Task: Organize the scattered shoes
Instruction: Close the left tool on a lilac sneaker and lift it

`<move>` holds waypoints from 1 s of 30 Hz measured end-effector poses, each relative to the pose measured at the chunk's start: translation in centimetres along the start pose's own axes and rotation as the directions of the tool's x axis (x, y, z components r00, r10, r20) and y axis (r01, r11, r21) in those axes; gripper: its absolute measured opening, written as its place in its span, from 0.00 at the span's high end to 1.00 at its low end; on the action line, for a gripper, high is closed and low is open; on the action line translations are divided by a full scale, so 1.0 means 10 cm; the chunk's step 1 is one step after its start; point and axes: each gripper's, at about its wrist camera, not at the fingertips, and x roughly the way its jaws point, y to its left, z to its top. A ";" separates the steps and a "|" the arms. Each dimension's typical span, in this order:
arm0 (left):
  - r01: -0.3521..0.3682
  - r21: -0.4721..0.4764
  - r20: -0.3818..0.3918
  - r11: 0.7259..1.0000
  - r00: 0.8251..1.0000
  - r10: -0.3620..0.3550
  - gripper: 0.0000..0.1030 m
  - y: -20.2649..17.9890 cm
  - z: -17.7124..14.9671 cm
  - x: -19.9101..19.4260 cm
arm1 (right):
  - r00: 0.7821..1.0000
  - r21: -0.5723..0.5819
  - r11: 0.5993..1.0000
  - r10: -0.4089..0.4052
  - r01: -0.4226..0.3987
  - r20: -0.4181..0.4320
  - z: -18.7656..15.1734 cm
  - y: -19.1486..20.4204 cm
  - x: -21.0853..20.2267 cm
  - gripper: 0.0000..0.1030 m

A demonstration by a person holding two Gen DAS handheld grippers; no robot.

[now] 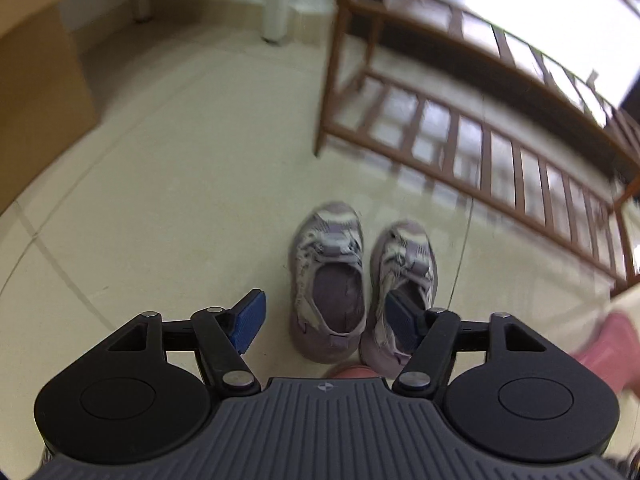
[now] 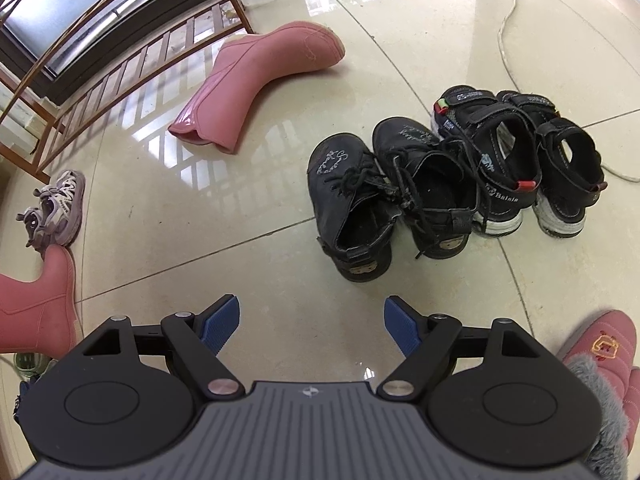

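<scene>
Two small lilac mesh sneakers sit paired on the tiled floor, near the brown slatted shoe rack. Your left tongs gape empty above them; pinch both inner collars together. Right tongs hang open too.

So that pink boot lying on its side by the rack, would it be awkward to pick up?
Probably a bit. The pink boot looks glossy, so the open right gripper might slip on it. Its shaft mouth looks pinched nearly flat, so it would likely squash when clamped. On the shiny floor a push would probably slide it, not roll it.
</scene>
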 end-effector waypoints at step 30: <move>-0.104 0.085 0.021 0.991 0.995 0.102 0.96 0.14 -0.25 1.28 | 0.995 -0.091 0.995 0.020 -0.029 -0.100 -0.17 0.39 0.20 0.18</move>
